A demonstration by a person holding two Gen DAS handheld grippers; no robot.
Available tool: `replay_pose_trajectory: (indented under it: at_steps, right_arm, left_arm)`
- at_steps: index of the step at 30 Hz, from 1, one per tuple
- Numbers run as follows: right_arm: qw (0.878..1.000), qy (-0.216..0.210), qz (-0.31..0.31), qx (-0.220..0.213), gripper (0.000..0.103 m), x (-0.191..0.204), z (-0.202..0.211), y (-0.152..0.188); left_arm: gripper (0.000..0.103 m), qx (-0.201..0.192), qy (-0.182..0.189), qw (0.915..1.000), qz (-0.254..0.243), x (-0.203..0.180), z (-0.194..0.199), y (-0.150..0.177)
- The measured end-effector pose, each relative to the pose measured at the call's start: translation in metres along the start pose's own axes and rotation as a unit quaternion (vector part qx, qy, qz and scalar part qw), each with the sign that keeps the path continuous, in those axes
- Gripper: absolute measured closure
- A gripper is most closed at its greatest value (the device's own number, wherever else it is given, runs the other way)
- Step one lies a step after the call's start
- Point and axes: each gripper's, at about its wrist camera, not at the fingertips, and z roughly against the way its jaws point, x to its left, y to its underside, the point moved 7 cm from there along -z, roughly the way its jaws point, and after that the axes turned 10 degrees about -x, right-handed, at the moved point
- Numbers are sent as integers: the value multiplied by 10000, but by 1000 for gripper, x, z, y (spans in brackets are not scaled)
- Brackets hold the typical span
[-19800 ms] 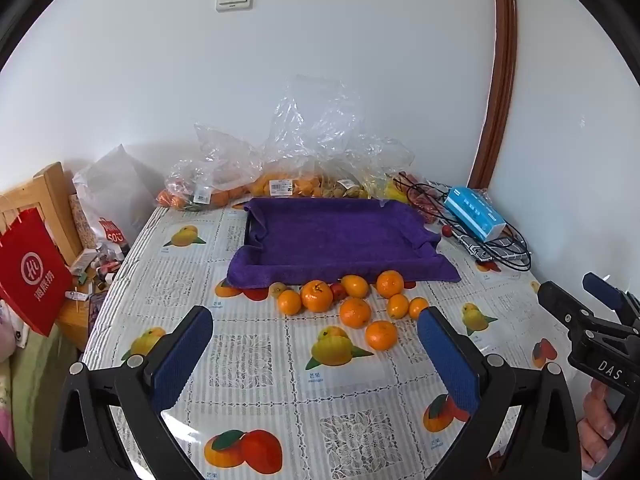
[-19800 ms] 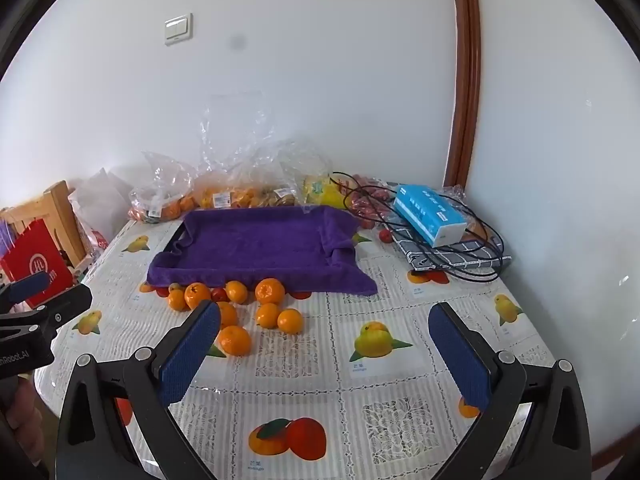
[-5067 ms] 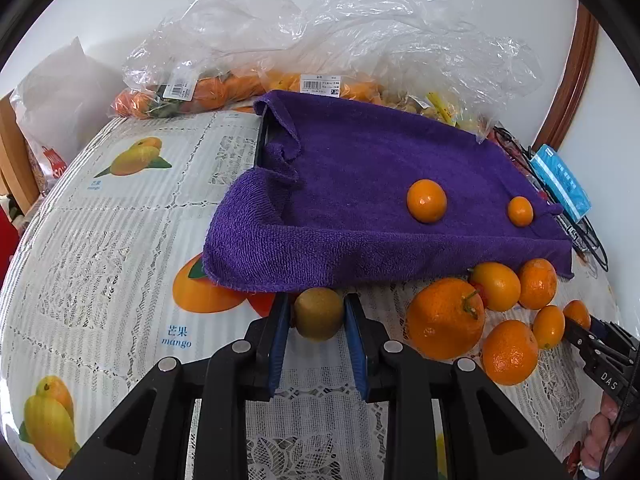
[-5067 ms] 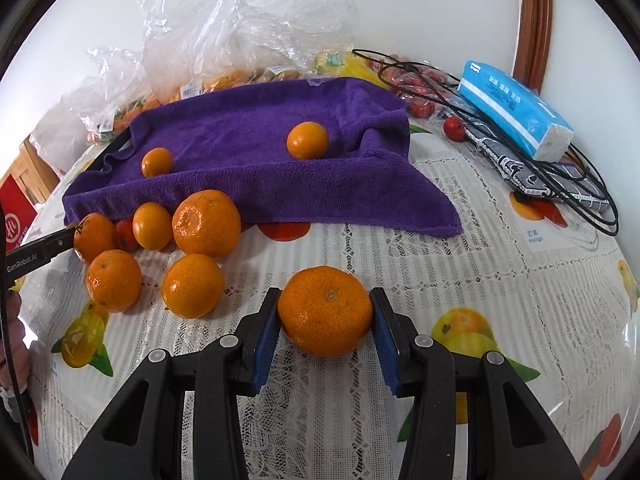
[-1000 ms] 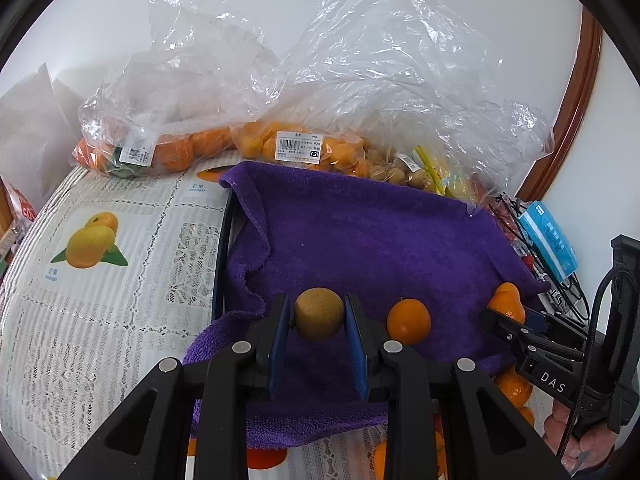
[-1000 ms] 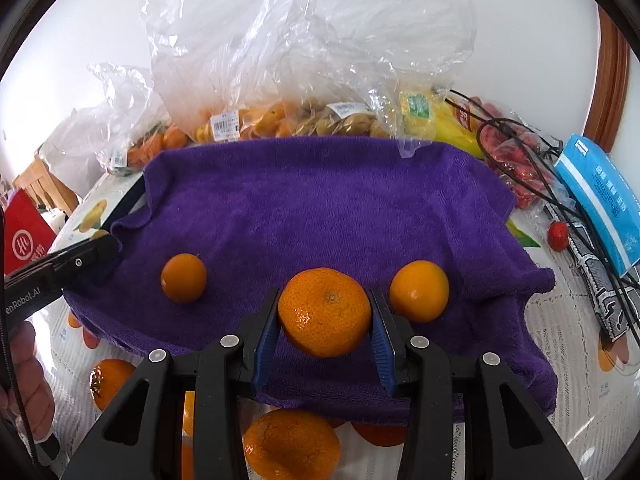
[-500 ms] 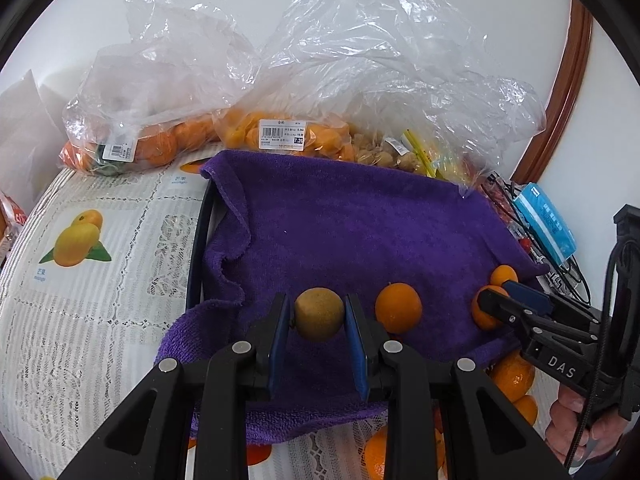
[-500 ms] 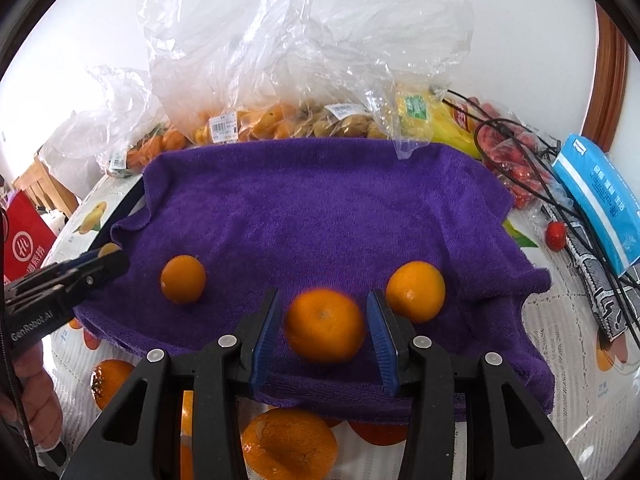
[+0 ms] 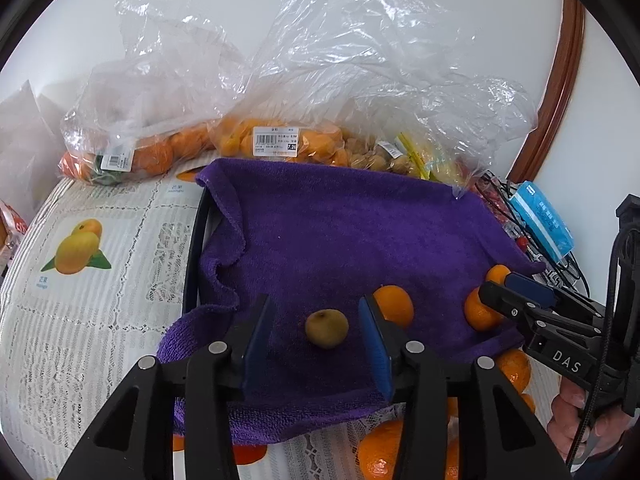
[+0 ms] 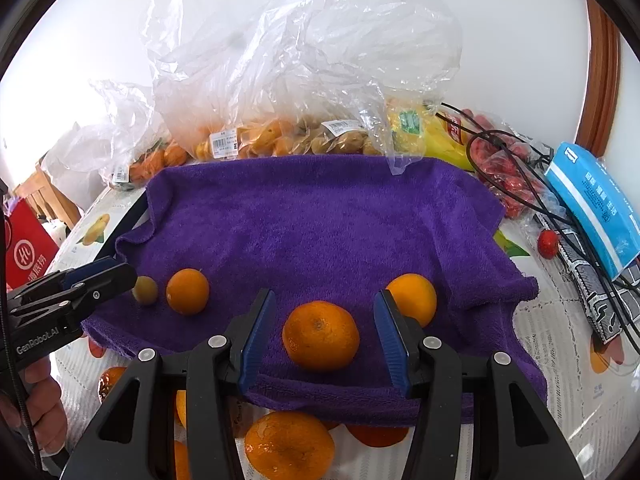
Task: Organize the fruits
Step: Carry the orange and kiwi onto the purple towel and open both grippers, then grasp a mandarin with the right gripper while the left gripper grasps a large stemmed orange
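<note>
My left gripper [image 9: 316, 334] is opening around the greenish fruit [image 9: 326, 328] lying untouched on the purple towel [image 9: 340, 240]; my right gripper [image 10: 324, 336] is opening around the free-lying mandarin [image 10: 320, 336] there.

Blue tissue pack [image 10: 596, 204], black cables [image 10: 520, 168], red paper bag [image 10: 28, 252], fruit-print tablecloth [image 9: 100, 280]

Right claw [image 10: 324, 336] opening — orange [image 10: 321, 336] between, on purple towel [image 10: 320, 216].
</note>
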Motion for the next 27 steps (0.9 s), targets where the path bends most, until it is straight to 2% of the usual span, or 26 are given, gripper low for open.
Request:
replay_pose_trajectory:
  at_steps: [10, 18, 27]
  right_arm:
    - [9998, 21, 12, -210, 52, 1, 9, -5]
    - [9989, 28, -142, -439, 53, 4, 32, -12]
    - [9999, 89, -52, -126, 58, 16, 60, 24]
  left_arm:
    - [57, -158, -11, 9999, 33, 2, 9, -3]
    - [57, -250, -129, 9996, 8, 5, 13, -5]
    - [57, -384, -18, 9992, 111, 3, 27, -6]
